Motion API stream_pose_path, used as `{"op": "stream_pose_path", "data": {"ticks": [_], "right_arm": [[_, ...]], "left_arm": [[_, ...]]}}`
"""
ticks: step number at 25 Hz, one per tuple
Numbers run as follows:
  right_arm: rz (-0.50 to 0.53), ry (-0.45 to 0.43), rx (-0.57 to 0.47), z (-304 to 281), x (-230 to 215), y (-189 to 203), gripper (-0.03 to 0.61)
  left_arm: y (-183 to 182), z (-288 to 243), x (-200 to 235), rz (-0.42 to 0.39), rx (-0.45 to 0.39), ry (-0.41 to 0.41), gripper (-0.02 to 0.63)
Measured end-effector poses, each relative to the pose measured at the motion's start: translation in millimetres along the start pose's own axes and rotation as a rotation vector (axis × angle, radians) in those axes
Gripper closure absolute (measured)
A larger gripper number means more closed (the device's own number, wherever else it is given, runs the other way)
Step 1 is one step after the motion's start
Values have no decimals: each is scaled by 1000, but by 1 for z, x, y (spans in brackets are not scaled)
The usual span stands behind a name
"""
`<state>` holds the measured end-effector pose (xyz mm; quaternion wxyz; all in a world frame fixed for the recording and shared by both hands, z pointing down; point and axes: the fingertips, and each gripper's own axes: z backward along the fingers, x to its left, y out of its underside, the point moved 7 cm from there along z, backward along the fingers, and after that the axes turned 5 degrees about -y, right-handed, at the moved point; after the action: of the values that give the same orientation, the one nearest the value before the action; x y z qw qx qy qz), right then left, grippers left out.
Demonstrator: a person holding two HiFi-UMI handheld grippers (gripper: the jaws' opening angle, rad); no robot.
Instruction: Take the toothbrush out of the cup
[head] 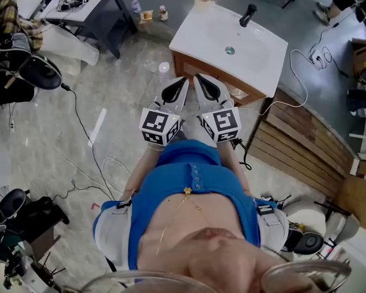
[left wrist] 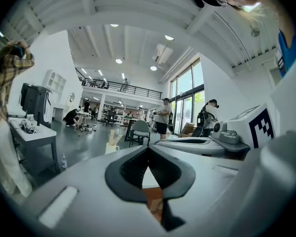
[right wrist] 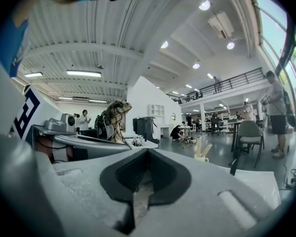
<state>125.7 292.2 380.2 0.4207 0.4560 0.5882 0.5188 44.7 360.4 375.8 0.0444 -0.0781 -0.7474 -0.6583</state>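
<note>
Low in the middle of the head view, side by side: left hand-held gripper point(head: 182, 81) and right hand-held gripper point(head: 200, 79), each with jaws pressed together and empty. Well apart from the cup point(head: 202, 0), up at top centre on the upper left corner of the white worktop point(head: 195, 32). Toothbrush point(right wrist: 198, 147) standing in that cup, leaning, seemingly beside a second handle. Step closer first, then part the jaws of one hand-held gripper before reaching. Come down on the handle above the rim, pinch across it, and lift along its lean so as not to tip the cup; steady the cup with the other if it seems light. Mind the black tap point(head: 248, 14) to the right of the cup, and the basin point(head: 230, 50) below it. Underfoot, watch for the cable point(head: 79, 124) snaking over the floor at left, and the white cord point(head: 300, 57) draped off the worktop's right edge. Apparently nothing directly between jaws and cup.
</note>
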Motion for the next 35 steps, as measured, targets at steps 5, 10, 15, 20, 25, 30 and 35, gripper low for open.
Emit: {"op": "stream_pose_path", "data": {"ticks": [5,10,15,20,25,30,35], "right_arm": [[-6,34,9,-27,-1,-3,577],[-20,67,25,-42,1,3,577],[-26,87,45,-49,4,4,577],[-18,74,69,-59,1,6,577],[-14,39,85,-74,-7,6,577],[-18,12,82,-100,-19,6,577],[-23,-5,78,-119,-44,3,577]], "left_arm": [[-5,-9,28,5,8,32,612],[-1,-15,46,14,25,61,612],[-1,-17,57,27,36,72,612],[-1,-20,66,48,37,56,612],[-2,-24,76,64,31,16,612],[-3,-40,93,75,31,-13,612],[-8,-68,101,76,38,-20,612]]}}
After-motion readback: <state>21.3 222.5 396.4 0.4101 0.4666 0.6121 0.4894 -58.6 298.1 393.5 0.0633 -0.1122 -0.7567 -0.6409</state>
